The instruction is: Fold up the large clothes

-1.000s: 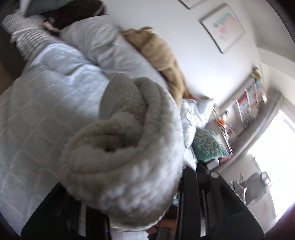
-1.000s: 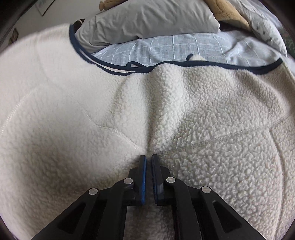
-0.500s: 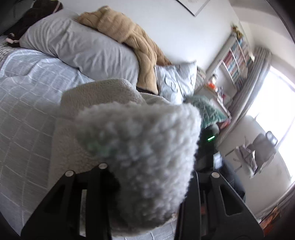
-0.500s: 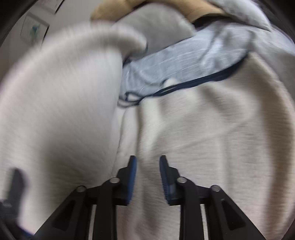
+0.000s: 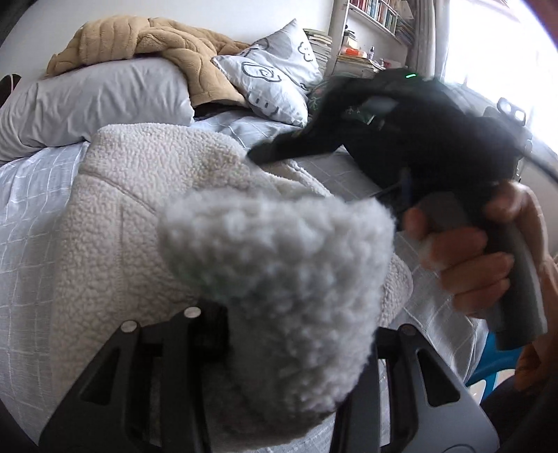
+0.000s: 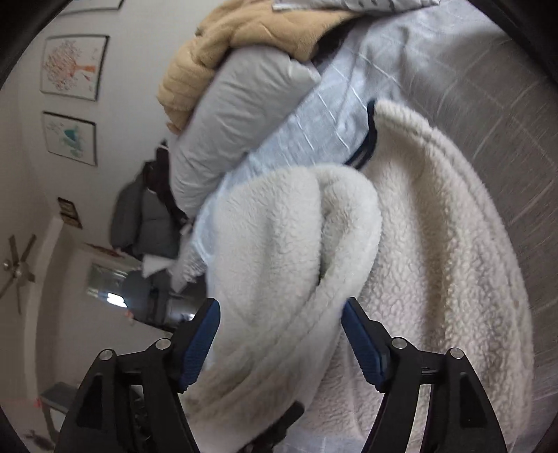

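A cream fleece jacket (image 5: 132,216) with navy trim (image 6: 366,146) lies on the bed. My left gripper (image 5: 300,324) is shut on a thick bunch of that fleece, which fills the middle of the left wrist view and hides the fingertips. My right gripper (image 6: 282,313) is tilted, and its blue pads (image 6: 202,338) stand wide while the jaws are opening. A rolled fold of the jacket (image 6: 296,244) runs between them, and I see no pad pressing on it. In the left wrist view a hand (image 5: 467,265) holds the right gripper (image 5: 268,155), blurred, with its tip at the fleece.
The bed has a pale blue checked cover (image 5: 31,195). At its head lie a grey pillow (image 5: 97,101), a tan blanket (image 5: 146,38) and a patterned pillow (image 5: 272,76). Bookshelves (image 5: 369,21) and a bright window stand beyond. Framed pictures (image 6: 73,66) and hanging dark jackets (image 6: 146,216) line the wall.
The right gripper went from shut over the flat fleece to wide open, and it lifted and rolled. The left gripper swung across with its fleece bunch. The right gripper now looms in the left view.
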Demonstrator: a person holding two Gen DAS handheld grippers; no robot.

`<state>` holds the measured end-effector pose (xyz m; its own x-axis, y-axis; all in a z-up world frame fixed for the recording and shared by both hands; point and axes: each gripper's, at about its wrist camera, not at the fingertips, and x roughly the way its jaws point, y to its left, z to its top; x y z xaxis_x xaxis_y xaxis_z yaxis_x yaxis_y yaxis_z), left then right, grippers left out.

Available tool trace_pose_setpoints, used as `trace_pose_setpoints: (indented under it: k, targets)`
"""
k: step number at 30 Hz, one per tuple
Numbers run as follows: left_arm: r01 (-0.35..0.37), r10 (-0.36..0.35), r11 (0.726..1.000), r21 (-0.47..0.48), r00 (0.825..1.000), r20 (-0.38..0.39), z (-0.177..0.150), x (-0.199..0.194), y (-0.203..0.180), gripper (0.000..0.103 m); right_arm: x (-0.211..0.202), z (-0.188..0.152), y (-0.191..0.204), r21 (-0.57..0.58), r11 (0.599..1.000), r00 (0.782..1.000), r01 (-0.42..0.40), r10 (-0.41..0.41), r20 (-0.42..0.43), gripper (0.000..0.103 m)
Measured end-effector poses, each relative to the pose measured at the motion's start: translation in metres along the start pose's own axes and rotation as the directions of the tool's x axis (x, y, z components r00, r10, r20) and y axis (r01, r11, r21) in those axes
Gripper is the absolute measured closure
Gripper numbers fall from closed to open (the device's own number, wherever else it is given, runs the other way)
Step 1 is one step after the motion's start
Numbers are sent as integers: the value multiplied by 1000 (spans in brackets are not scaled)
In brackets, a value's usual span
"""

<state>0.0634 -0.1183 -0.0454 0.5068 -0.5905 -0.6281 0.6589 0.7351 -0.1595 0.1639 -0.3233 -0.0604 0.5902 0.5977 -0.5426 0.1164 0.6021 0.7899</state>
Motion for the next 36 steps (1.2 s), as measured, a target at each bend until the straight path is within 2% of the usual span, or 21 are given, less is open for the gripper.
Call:
trace_pose_setpoints:
  k: [2,3,6,7,9,10,12,13,15,18,20,24,25,29,30,31,32,34,36]
  targets:
    - [26,-26,1000,8,999,-22,3,-6,3,63,13,2,-1,-3,999,999,44,-44,-32,29]
    - [36,-35,999,24,998,-43,5,-7,5,58,22,2,-2,-4,998,997,59,-59,-49,31]
    - [77,-64,993,86,987,-150,18,-11,13,52,42,0,-2,-17,997,994,79,-80,-73,55]
    - [111,-96,991,81,981,-171,20,-17,19,49,45,1,0,-13,996,993,91,-92,-69,61]
    - [190,-180,981,44,967,-181,23,-37,35,38,41,1,4,-24,995,995,94,-95,-43,68]
    - [217,-208,976,32,962,-179,24,-47,44,37,39,1,9,-43,993,993,112,-113,-27,70]
    - [234,-225,971,41,962,-155,25,-63,54,36,34,2,17,-76,989,992,124,-125,1,73]
    - [235,-227,971,48,966,-125,25,-73,61,34,30,3,21,-87,989,993,117,-116,15,74]
    - [260,-258,965,20,963,-79,27,-81,74,30,17,6,31,-113,990,996,84,-79,44,75]
    - [339,-340,940,-36,940,-36,34,-87,84,30,-4,9,52,-174,983,995,57,-41,93,75]
    - [359,-359,933,-13,933,-14,37,-90,78,30,-16,10,58,-202,978,992,55,-31,121,75]
    - [393,-394,919,21,919,22,46,-91,66,30,-38,18,42,-184,982,988,50,-22,151,75]
    - [388,-389,921,15,921,25,49,-87,67,30,-43,22,35,-166,985,987,47,-20,158,75]
    - [330,-331,944,-22,944,-11,50,-50,71,30,-72,32,-10,-78,996,980,35,-19,198,75]
    - [326,-328,945,-35,944,-38,48,-38,72,30,-76,34,-22,-54,998,979,33,-21,203,75]
    - [342,-346,938,-55,935,-79,44,-20,72,30,-78,35,-31,-33,999,980,31,-24,198,74]
    - [358,-362,932,-65,928,-87,40,-14,73,30,-80,36,-42,-10,999,983,37,-35,182,72]
    - [353,-355,935,-40,928,-117,34,-2,65,30,-80,35,-57,22,995,984,101,-103,142,65]
    - [320,-315,947,17,940,-129,34,-2,56,30,-88,34,-58,20,978,967,207,-208,145,65]
